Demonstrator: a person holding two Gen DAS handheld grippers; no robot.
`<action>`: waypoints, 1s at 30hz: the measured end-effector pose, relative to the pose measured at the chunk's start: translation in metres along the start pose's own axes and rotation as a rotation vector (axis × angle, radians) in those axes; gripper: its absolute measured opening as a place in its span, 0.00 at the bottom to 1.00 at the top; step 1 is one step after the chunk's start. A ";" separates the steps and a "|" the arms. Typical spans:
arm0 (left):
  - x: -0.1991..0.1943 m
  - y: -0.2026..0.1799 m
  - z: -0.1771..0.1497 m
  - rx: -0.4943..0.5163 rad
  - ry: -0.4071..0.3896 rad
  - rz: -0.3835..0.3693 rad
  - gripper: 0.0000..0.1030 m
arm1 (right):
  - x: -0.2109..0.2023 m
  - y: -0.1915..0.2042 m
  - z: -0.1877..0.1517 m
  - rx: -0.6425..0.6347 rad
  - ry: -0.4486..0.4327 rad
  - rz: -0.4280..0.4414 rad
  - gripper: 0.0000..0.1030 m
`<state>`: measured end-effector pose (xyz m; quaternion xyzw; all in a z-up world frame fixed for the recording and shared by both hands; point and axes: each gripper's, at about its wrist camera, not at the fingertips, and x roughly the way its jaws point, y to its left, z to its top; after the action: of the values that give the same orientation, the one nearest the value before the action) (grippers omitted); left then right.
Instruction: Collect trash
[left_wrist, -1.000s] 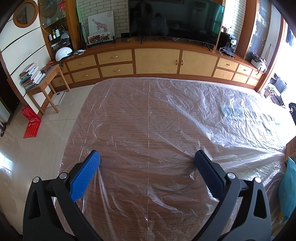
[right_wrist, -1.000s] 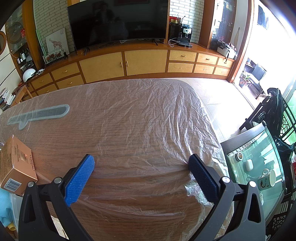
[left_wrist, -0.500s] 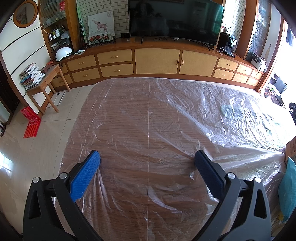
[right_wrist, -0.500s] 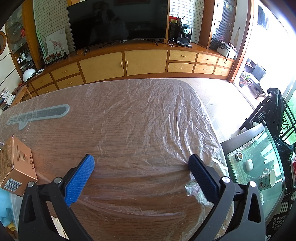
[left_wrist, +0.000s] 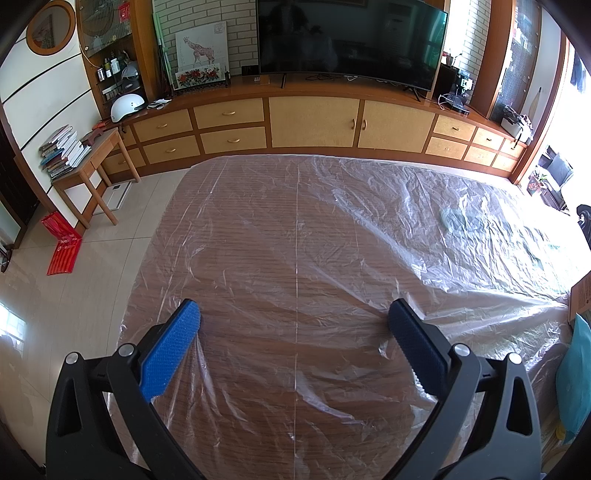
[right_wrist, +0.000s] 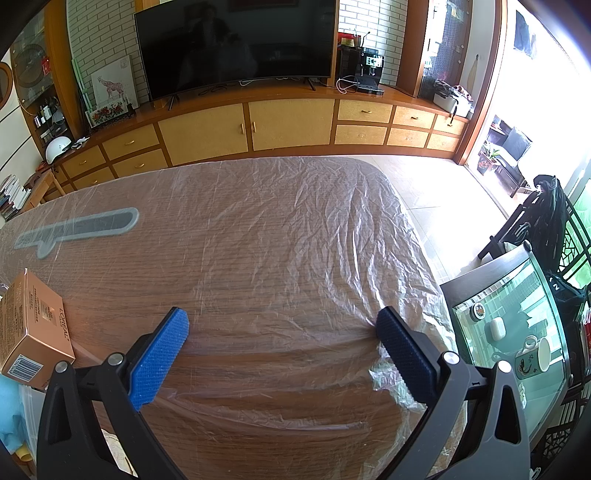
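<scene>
A tan L'Oreal cardboard box (right_wrist: 33, 332) lies on the plastic-covered wooden table (right_wrist: 277, 240), left of my right gripper (right_wrist: 280, 325); its edge shows at the right of the left wrist view (left_wrist: 580, 295). A blue-green item (left_wrist: 572, 376) sits at the table's near right edge in the left wrist view and shows at the lower left in the right wrist view (right_wrist: 11, 417). My left gripper (left_wrist: 293, 317) is open and empty over the table (left_wrist: 295, 229). My right gripper is open and empty too.
A grey-green print (right_wrist: 81, 229) lies under the plastic sheet. A glass side table (right_wrist: 509, 332) with cups stands right of the table, with a dark chair (right_wrist: 535, 221) behind. A TV cabinet (left_wrist: 314, 122) runs along the far wall. A small wooden table (left_wrist: 88, 162) with books stands left.
</scene>
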<state>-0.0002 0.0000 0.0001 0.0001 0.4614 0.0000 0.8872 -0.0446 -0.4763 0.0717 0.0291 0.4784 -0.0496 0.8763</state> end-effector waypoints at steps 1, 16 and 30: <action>0.000 0.000 0.000 0.000 0.000 0.000 0.99 | 0.000 0.000 0.000 0.000 0.000 0.000 0.97; -0.001 0.002 -0.001 0.000 0.000 0.000 0.99 | 0.000 0.000 0.000 0.000 0.001 0.000 0.97; -0.008 0.006 0.000 -0.029 0.008 0.042 0.99 | -0.004 -0.004 0.011 0.020 0.023 -0.076 0.96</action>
<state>-0.0044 0.0055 0.0067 -0.0032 0.4649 0.0251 0.8850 -0.0383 -0.4816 0.0804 0.0204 0.4888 -0.0871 0.8678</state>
